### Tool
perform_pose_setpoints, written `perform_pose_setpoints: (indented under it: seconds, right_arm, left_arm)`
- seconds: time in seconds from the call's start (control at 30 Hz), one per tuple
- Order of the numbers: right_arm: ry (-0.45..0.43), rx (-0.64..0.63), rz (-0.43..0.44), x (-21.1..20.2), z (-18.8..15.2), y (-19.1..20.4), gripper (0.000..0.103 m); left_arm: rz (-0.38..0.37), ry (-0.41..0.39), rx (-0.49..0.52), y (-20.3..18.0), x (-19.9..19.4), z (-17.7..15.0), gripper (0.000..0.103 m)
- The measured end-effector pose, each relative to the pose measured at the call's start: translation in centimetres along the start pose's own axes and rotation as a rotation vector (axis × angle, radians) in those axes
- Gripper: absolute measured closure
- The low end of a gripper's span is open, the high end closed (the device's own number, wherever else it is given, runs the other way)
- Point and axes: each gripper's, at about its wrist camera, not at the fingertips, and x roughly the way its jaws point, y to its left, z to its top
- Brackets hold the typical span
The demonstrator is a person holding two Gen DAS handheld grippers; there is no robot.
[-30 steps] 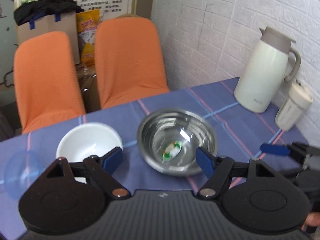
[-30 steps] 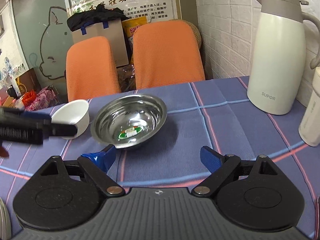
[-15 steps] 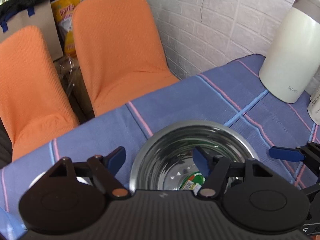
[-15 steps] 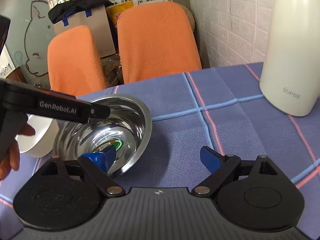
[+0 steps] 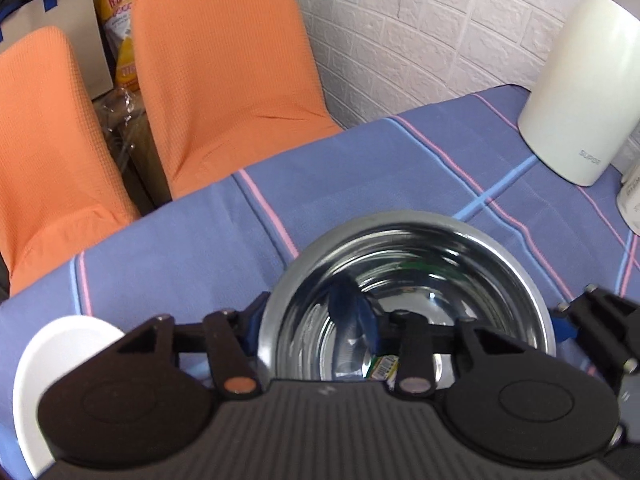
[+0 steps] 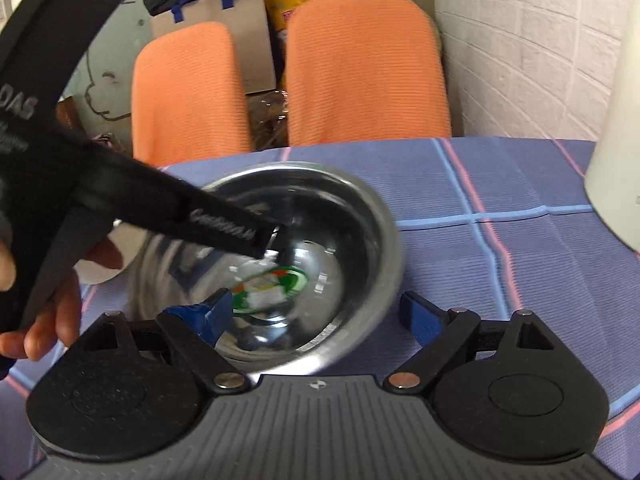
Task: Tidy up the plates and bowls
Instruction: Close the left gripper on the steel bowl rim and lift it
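A steel bowl [image 5: 416, 280] with a green sticker inside sits on the blue tablecloth; it also shows in the right wrist view [image 6: 320, 240]. My left gripper [image 5: 312, 320] straddles the bowl's left rim, one finger outside and one inside, still apart. My right gripper [image 6: 320, 314] is open and straddles the bowl's near right rim, left finger inside, right finger outside. A white bowl [image 5: 52, 364] sits left of the steel bowl, mostly hidden behind the left gripper.
A white thermos jug [image 5: 580, 92] and a small white container [image 5: 630, 200] stand at the right by the brick wall. Two orange chairs [image 5: 224, 68] stand beyond the table's far edge. A cardboard box and bags lie behind them.
Both grippers have moved in on the steel bowl. The left one now straddles its left rim and has narrowed; the right one now straddles its near rim.
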Motion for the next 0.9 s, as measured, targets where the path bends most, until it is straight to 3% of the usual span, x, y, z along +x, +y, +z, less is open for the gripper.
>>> perform_pose_setpoints:
  seconds: [0.07, 0.4, 0.63, 0.9]
  right_arm:
    - [0.012, 0.007, 0.039, -0.3, 0.0, 0.4, 0.024]
    - [0.022, 0.016, 0.006, -5.2, -1.1, 1.7, 0.024]
    - [0.018, -0.009, 0.018, -10.5, -4.6, 5.2, 0.023]
    - [0.024, -0.031, 0.060, -15.2, -10.9, 9.9, 0.023]
  left_arm:
    - [-0.003, 0.006, -0.003, -0.3, -0.3, -0.2, 0.066]
    - [-0.036, 0.012, 0.041, -2.8, -5.3, -3.1, 0.066]
    - [-0.021, 0.011, 0.061, -4.5, -11.4, -9.5, 0.066]
    - [0.013, 0.010, 0.047, -5.6, -16.5, -18.6, 0.066]
